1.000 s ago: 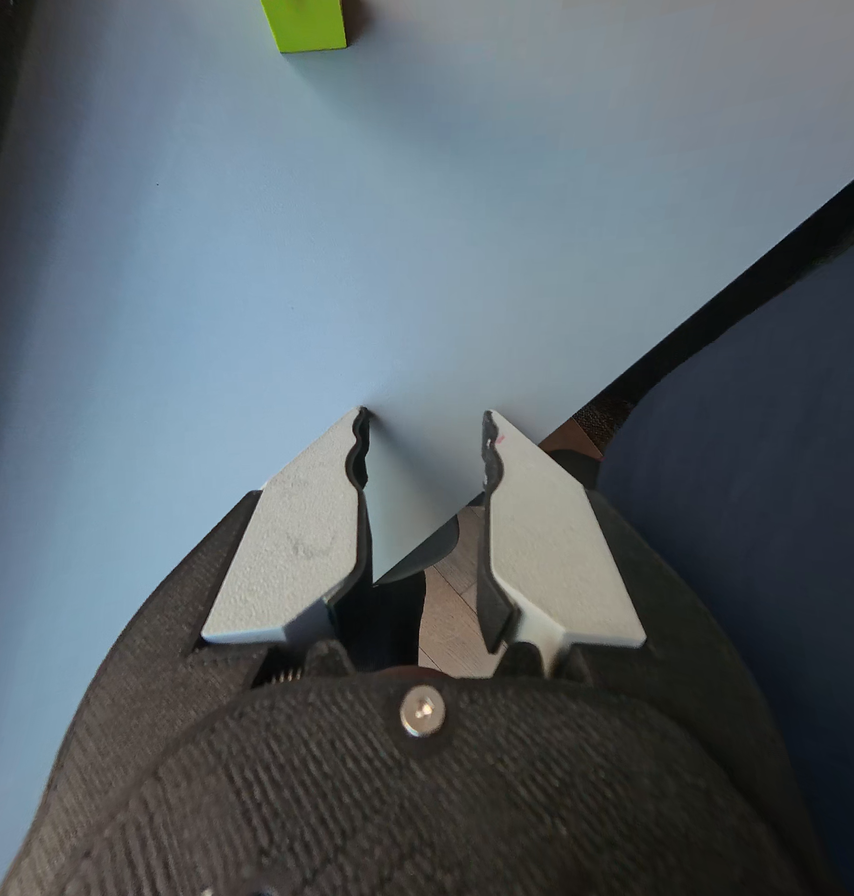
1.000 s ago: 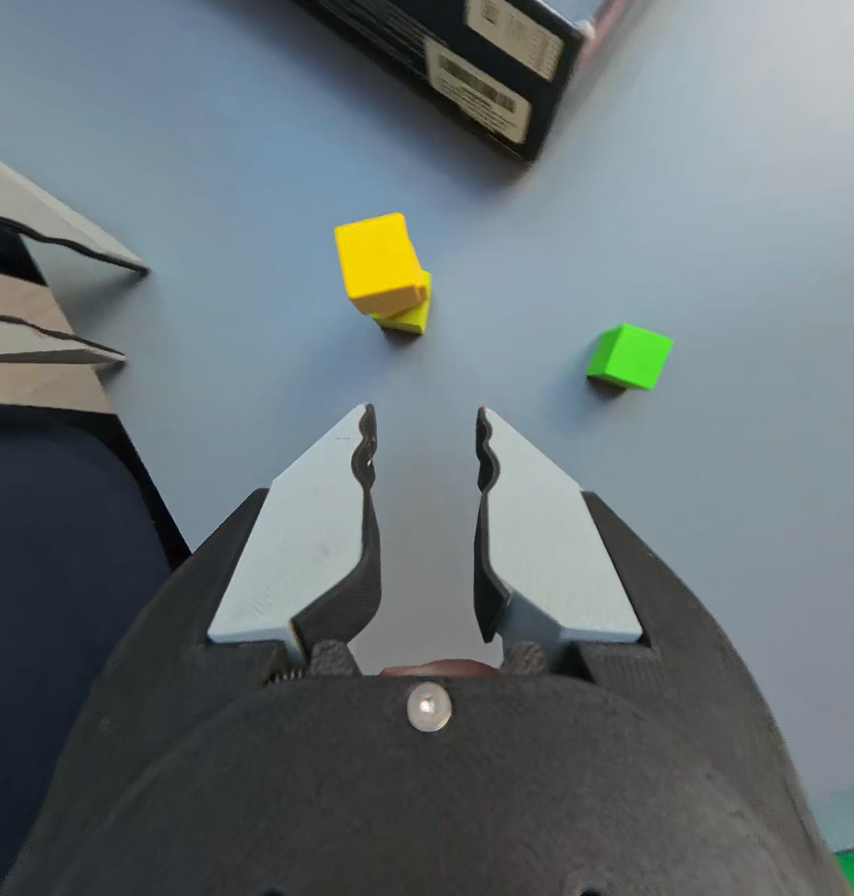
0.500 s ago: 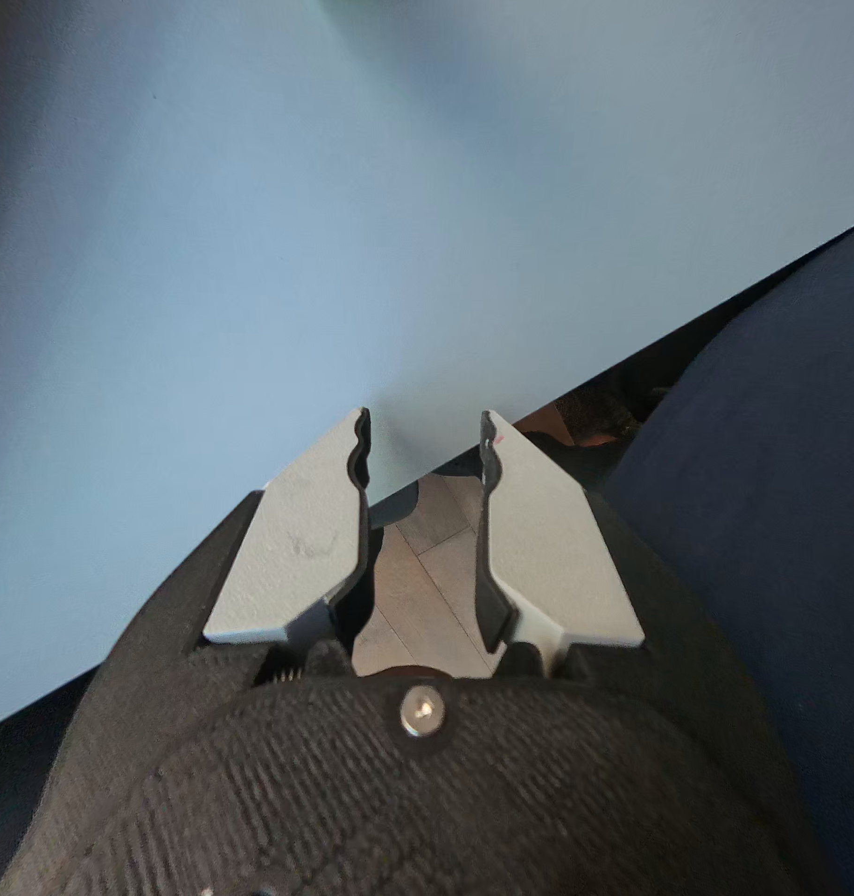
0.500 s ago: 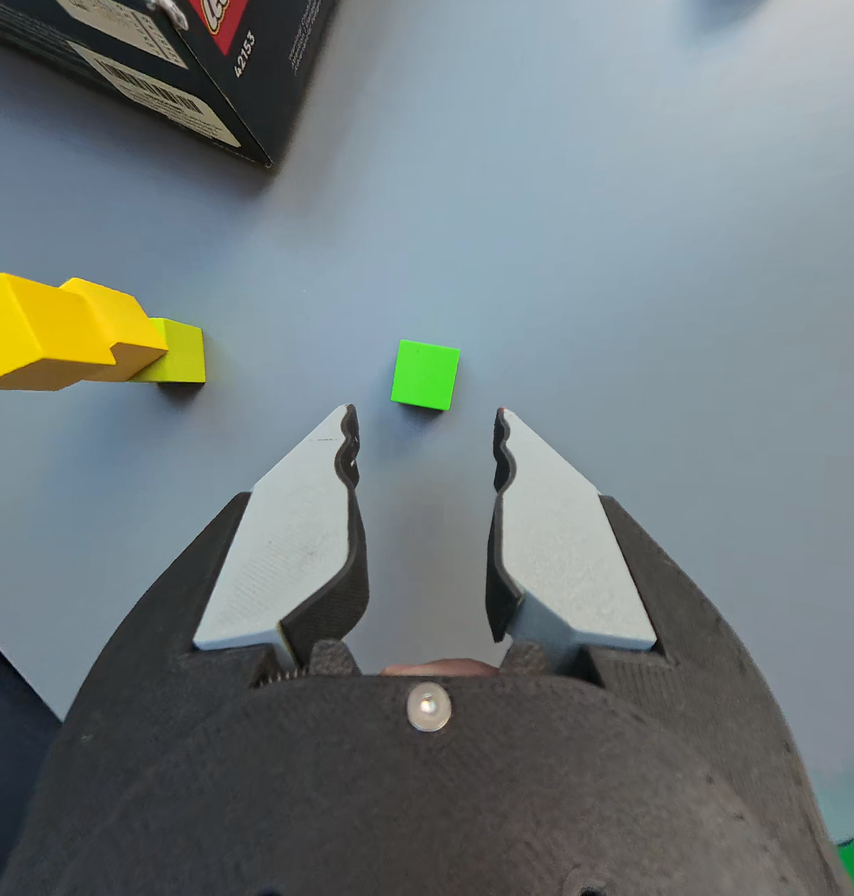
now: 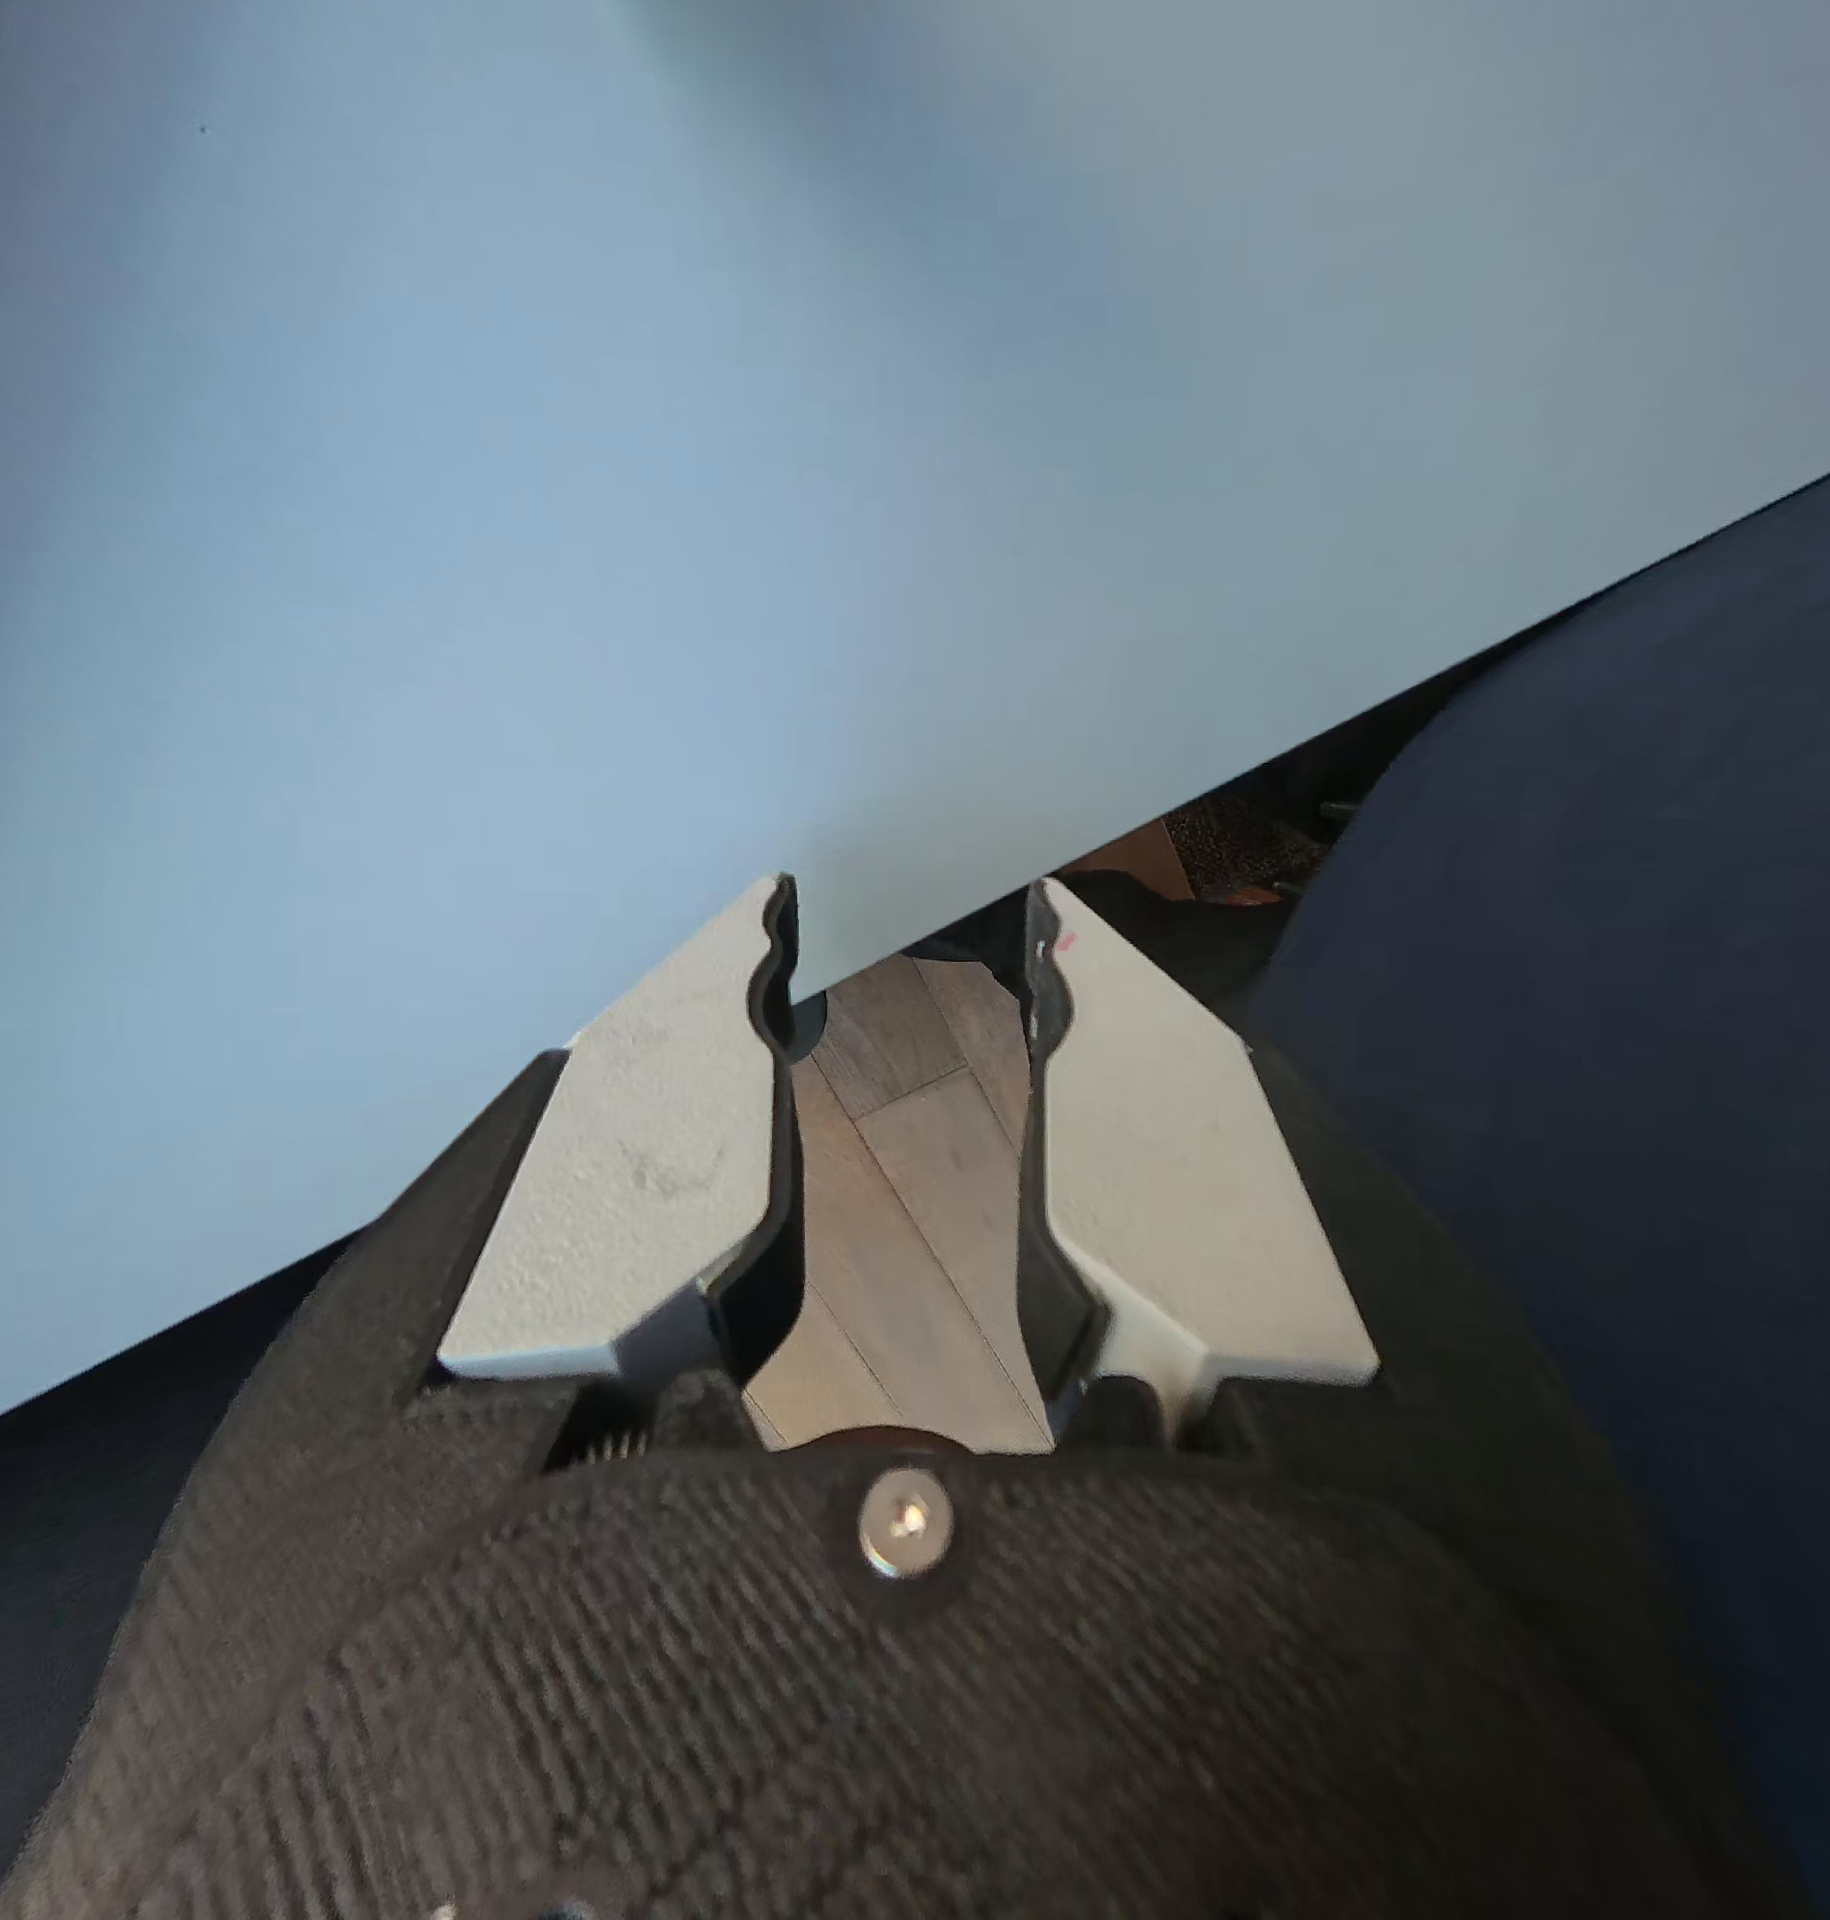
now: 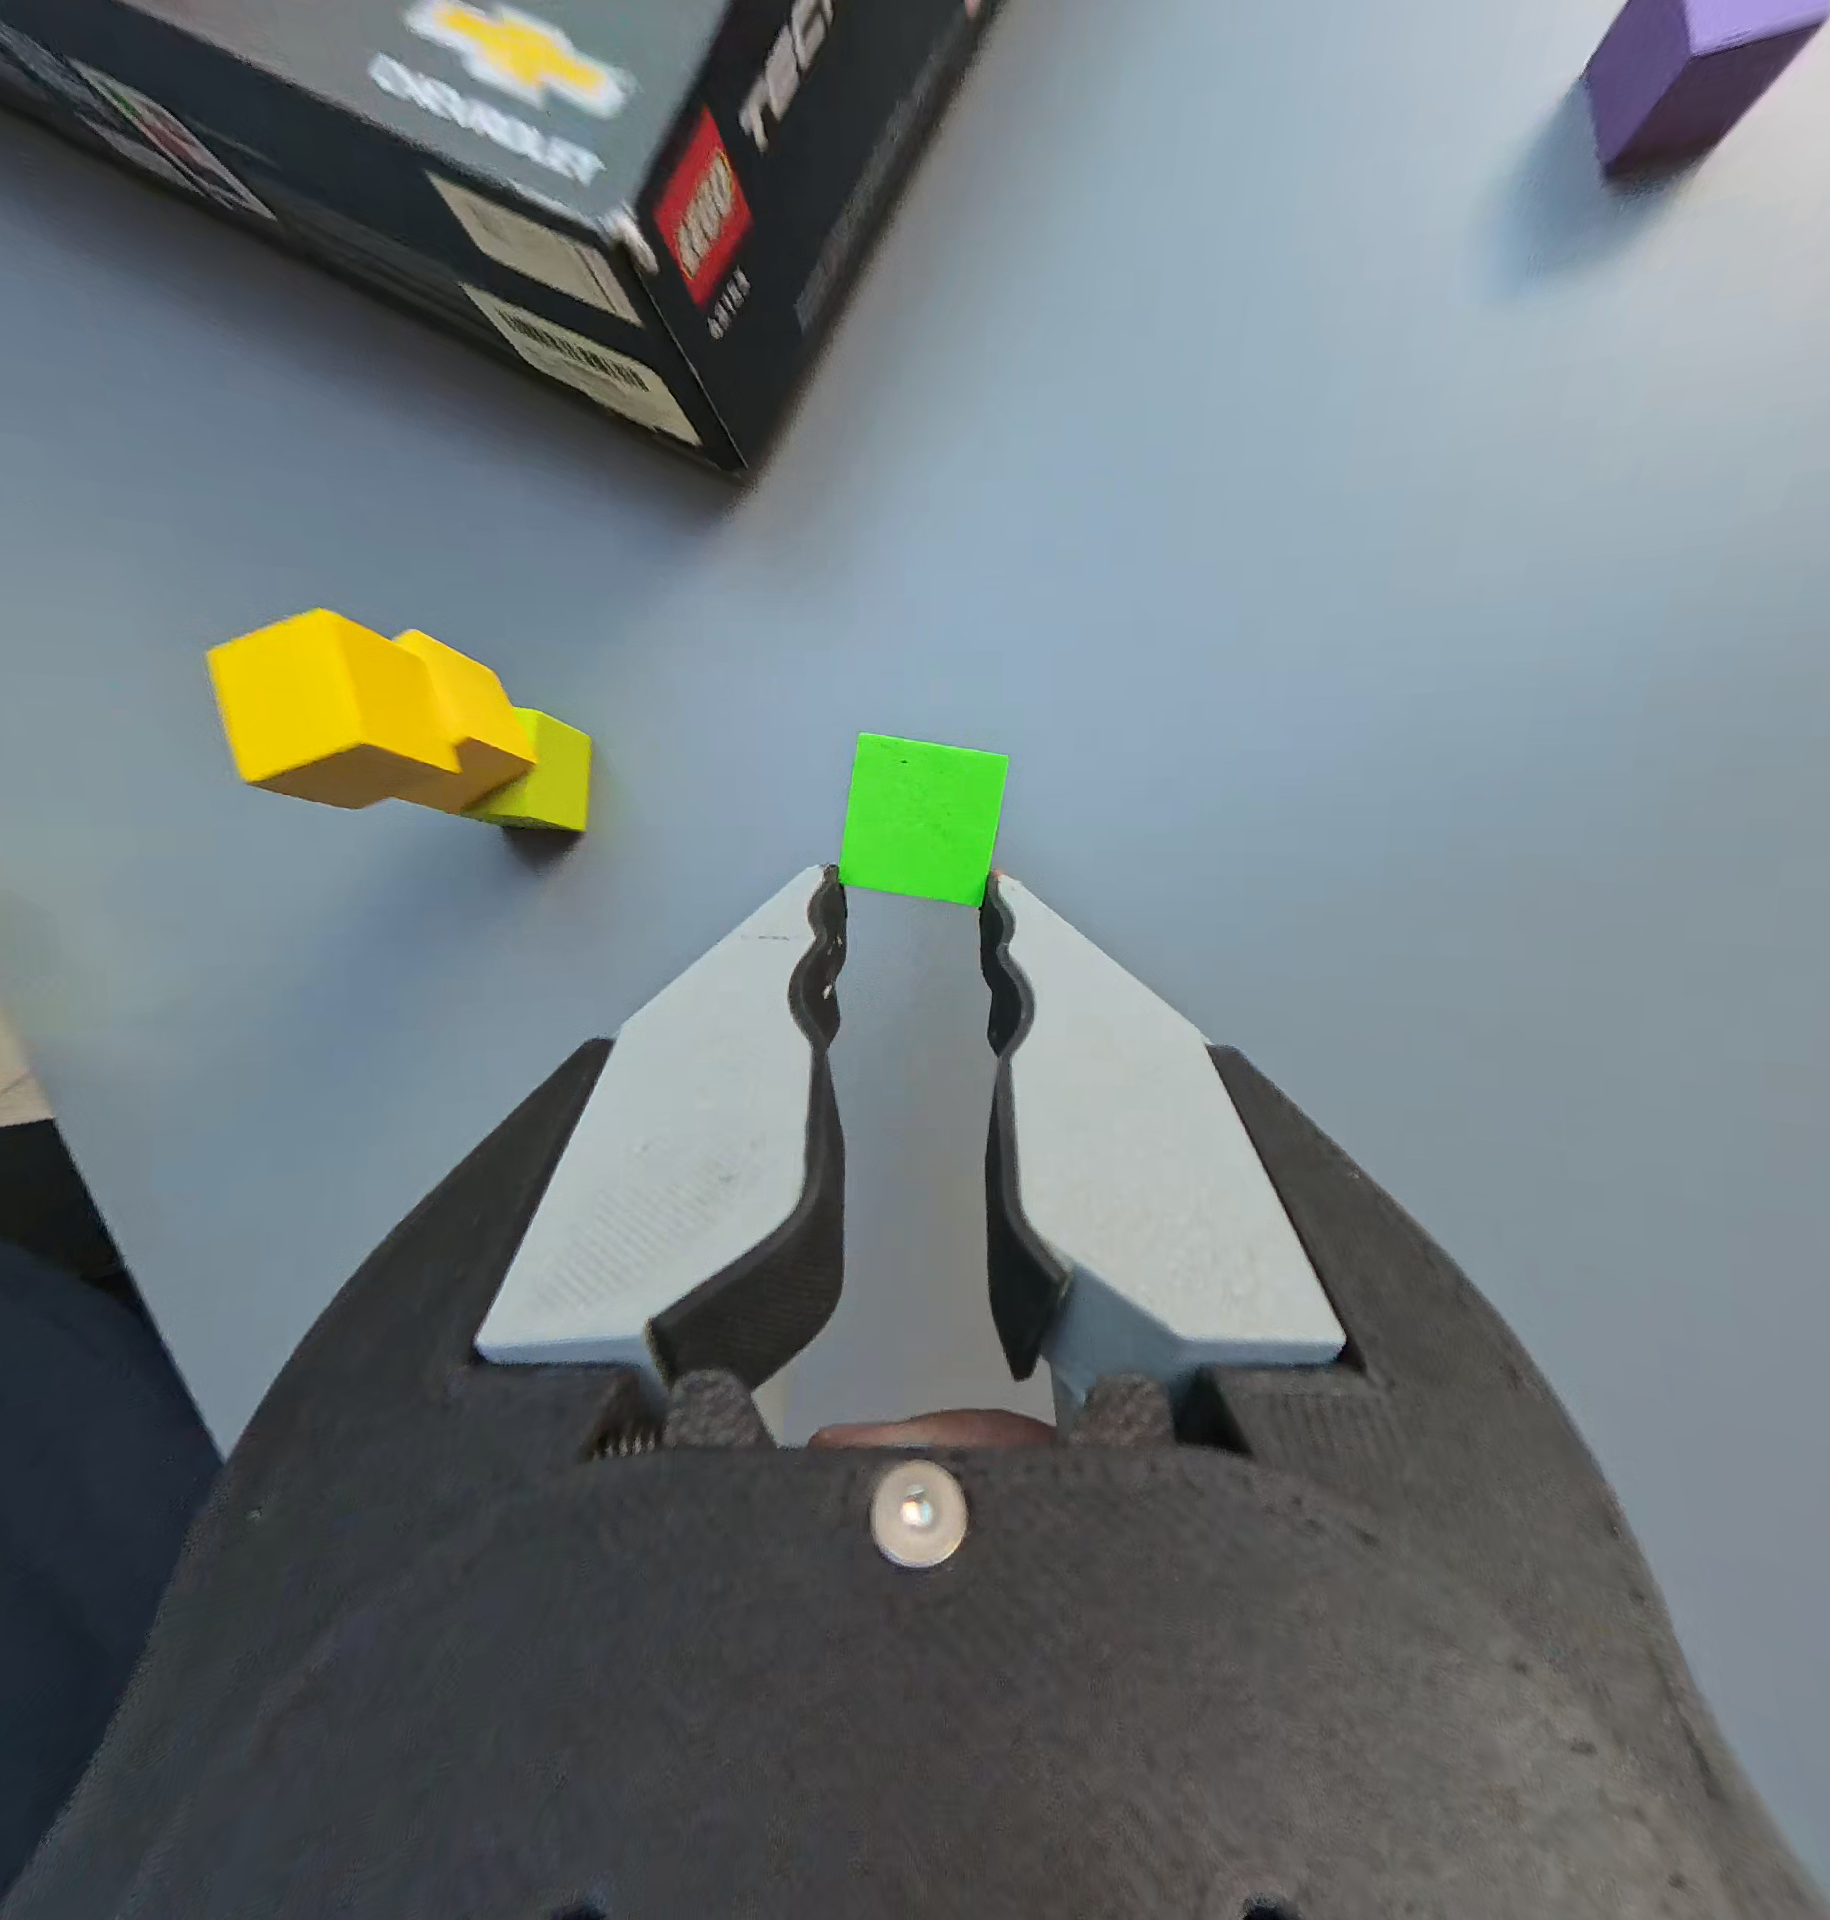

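1. Plainly, the right hand-held gripper (image 6: 916, 883) was seen with its two fingertips set against the near corners of a bright green cube (image 6: 923, 816), one pad (image 6: 826, 914) at the left corner and the other at the right; only the cube's near edge was reached, so the hold was judged shallow.
2. The green cube was seen on the grey-blue tabletop (image 6: 1306, 623), in the middle of the right wrist view, just beyond the fingertips.
3. The cube was judged light, stiff and smooth-faced, with sharp edges; slipping or twisting out of a corner pinch was judged likely, and a hold on two flat opposite sides, with the pads further along them, was judged safer.
4. To the left of the cube, well apart, a leaning stack was seen: two yellow blocks (image 6: 339, 707) rested on a yellow-green cube (image 6: 547, 774).
5. At the far left a dark printed box (image 6: 423, 208) lay on the tabletop, and at the far right a purple block (image 6: 1700, 73).
6. The left hand-held gripper (image 5: 911, 914) was seen released, its jaws apart and nothing between them; it was held over the near edge of the tabletop, with wood-patterned floor (image 5: 911, 1195) and dark blue cloth (image 5: 1617, 1039) beyond.
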`<state>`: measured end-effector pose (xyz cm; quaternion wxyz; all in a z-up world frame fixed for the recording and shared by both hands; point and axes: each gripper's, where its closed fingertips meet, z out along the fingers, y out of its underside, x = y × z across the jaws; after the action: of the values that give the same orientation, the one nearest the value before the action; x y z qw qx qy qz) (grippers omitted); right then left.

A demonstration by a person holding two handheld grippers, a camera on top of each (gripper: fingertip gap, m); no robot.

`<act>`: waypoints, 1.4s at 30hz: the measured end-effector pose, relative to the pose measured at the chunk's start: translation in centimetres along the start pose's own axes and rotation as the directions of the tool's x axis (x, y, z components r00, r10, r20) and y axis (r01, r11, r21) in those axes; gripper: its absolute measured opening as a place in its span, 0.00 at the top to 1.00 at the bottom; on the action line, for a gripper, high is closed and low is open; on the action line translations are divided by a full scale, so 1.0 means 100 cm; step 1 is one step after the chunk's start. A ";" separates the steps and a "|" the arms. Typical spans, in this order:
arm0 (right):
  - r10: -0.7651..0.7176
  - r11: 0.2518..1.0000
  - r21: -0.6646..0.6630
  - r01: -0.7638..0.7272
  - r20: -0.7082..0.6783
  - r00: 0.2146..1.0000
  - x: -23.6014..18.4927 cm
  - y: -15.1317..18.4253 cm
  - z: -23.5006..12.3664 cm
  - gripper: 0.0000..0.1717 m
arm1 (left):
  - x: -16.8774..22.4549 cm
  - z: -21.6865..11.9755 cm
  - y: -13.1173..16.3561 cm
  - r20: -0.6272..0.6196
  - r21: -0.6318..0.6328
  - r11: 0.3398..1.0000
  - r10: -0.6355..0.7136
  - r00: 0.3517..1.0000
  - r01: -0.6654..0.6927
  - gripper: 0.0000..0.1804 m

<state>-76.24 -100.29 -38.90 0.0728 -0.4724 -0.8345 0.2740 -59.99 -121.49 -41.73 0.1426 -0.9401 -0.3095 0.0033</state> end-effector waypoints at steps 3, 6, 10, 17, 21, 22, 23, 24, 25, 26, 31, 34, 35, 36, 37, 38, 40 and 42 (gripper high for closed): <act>-0.017 0.998 0.060 0.016 0.021 1.000 -0.014 -0.021 -0.025 0.86 | -0.001 0.002 -0.005 -0.013 0.010 1.000 0.025 1.000 -0.025 0.77; -0.049 0.995 0.081 0.049 -0.009 0.999 -0.023 -0.032 -0.043 0.86 | -0.003 0.004 -0.011 -0.029 0.031 0.998 0.046 0.999 -0.045 0.77; -0.022 0.996 0.086 0.022 -0.010 1.000 -0.039 -0.032 -0.057 0.86 | -0.008 0.005 -0.018 -0.039 0.069 0.994 0.091 0.995 -0.089 0.77; -0.010 0.999 0.047 0.012 -0.053 0.999 -0.053 -0.023 -0.071 0.86 | -0.021 0.010 -0.027 -0.066 0.108 0.987 0.127 0.990 -0.120 0.77; -0.012 0.998 0.064 0.016 -0.074 0.997 -0.058 -0.031 -0.082 0.86 | -0.025 0.014 -0.027 -0.078 0.096 0.986 0.142 0.987 -0.134 0.77; -0.011 0.997 0.070 0.016 -0.077 0.997 -0.060 -0.033 -0.084 0.86 | -0.026 0.016 -0.028 -0.078 0.096 0.986 0.146 0.986 -0.138 0.77; -0.010 0.997 0.075 0.016 -0.079 0.997 -0.061 -0.035 -0.086 0.86 | -0.026 0.017 -0.028 -0.080 0.095 0.985 0.151 0.985 -0.143 0.77; -0.011 0.997 0.081 0.017 -0.080 0.997 -0.063 -0.037 -0.088 0.86 | -0.026 0.017 -0.028 -0.084 0.095 0.985 0.155 0.984 -0.147 0.77; -0.017 0.996 0.090 0.025 -0.085 0.996 -0.064 -0.039 -0.090 0.86 | -0.025 0.018 -0.028 -0.088 0.091 0.984 0.161 0.983 -0.153 0.77; -0.027 0.994 0.101 0.036 -0.093 0.995 -0.065 -0.041 -0.093 0.86 | -0.025 0.020 -0.027 -0.091 0.082 0.984 0.167 0.982 -0.159 0.76; -0.046 0.992 0.112 0.061 -0.129 0.991 -0.065 -0.041 -0.105 0.86 | -0.027 0.022 -0.028 -0.080 0.077 0.978 0.199 0.977 -0.193 0.76; -0.038 0.993 0.110 0.052 -0.127 0.991 -0.063 -0.037 -0.109 0.86 | -0.027 0.023 -0.031 -0.076 0.097 0.974 0.214 0.974 -0.206 0.77; -0.034 0.993 0.108 0.047 -0.123 0.992 -0.063 -0.036 -0.109 0.86 | -0.028 0.023 -0.031 -0.069 0.099 0.971 0.224 0.972 -0.217 0.78; -0.030 0.993 0.111 0.042 -0.114 0.993 -0.063 -0.035 -0.110 0.86 | -0.028 0.023 -0.030 -0.064 0.098 0.968 0.239 0.969 -0.232 0.78; -0.024 0.992 0.121 0.036 -0.099 0.995 -0.065 -0.037 -0.111 0.86 | -0.028 0.023 -0.030 -0.059 0.096 0.964 0.256 0.965 -0.249 0.77; -0.017 0.991 0.132 0.027 -0.076 0.997 -0.068 -0.039 -0.110 0.86 | -0.028 0.024 -0.029 -0.055 0.093 0.959 0.272 0.961 -0.266 0.77; -0.009 0.989 0.144 0.014 -0.031 0.999 -0.076 -0.044 -0.108 0.86 | -0.029 0.024 -0.029 -0.039 0.093 0.954 0.290 0.956 -0.285 0.78; -0.022 0.988 0.151 0.022 0.002 1.000 -0.084 -0.050 -0.106 0.86 | -0.030 0.024 -0.030 -0.025 0.104 0.957 0.275 0.961 -0.272 0.79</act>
<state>-71.41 -105.22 -26.22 0.1098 -0.4559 -0.8167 0.3363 -64.35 -120.29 -43.49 0.1936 -0.9655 -0.1731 0.0199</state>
